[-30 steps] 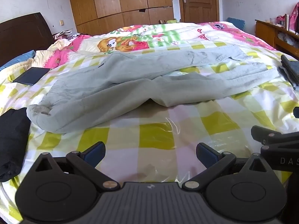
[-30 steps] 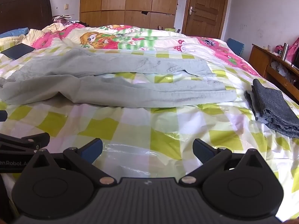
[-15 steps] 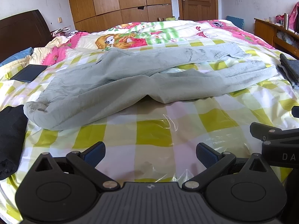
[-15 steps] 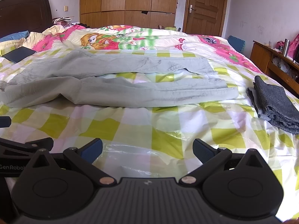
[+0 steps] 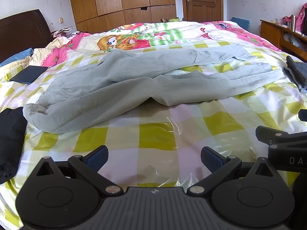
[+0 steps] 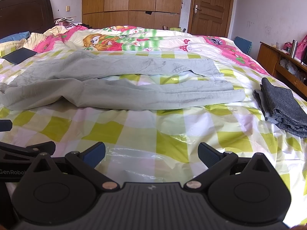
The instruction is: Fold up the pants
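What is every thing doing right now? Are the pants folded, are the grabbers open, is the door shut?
Pants: spread out across the bed, legs apart, not folded.
Left gripper: open, empty, above the bedcover.
Right gripper: open, empty, above the bedcover.
Grey cloth: folded, lying right of the pants.
Black cloth: bunched up at the left edge.
Door: shut.
Wardrobe: doors shut.

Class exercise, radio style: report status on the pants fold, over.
Left gripper and right gripper both open, empty, short of the cloth. Grey pants spread flat on the bed, unfolded. Folded dark garment beside the cuffs, not blocking.
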Demonstrator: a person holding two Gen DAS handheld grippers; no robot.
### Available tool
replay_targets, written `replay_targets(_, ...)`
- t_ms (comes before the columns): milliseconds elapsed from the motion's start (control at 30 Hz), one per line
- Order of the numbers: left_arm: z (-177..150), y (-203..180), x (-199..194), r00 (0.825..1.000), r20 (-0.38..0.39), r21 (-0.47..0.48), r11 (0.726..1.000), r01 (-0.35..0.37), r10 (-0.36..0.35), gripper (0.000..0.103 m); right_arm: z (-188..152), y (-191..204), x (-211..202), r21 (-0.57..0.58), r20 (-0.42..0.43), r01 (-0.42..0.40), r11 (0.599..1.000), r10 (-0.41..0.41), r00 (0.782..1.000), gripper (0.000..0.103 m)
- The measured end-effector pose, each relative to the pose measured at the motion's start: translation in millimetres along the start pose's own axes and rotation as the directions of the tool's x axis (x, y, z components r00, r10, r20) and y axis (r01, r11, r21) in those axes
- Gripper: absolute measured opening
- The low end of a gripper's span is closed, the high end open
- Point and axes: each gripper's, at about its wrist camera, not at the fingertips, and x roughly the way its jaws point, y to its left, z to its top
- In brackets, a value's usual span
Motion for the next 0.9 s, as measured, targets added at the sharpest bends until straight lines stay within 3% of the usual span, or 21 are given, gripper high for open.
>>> replay_targets(400, 3.8, 7.2, 0.4, 1.0, 0.011, -0.004, 1.0, 0.002, -0.002, 0.103, 14.6, 9.5, -1.1, -0.026, 0.016, -0.035, 0.999, 0.035, 0.999, 0.102)
replay_targets(633, 12.9, 19.7, 1.3, 0.998, 0.064, 0.034, 0.999, 0.016, -0.018, 0.103, 41.2, 38.4, 15.7, -0.122, 0.027, -0.141, 0.982, 0.145, 0.989, 0.102)
replay_targets(900, 35.0, 78.8, 22.1, 0.992, 0.099, 0.113, 0.99, -0.086, 0.075, 0.103, 94.2, 67.5, 63.2, -0.264, 0.004, -0.294, 0.919, 0.305, 0.952, 0.102)
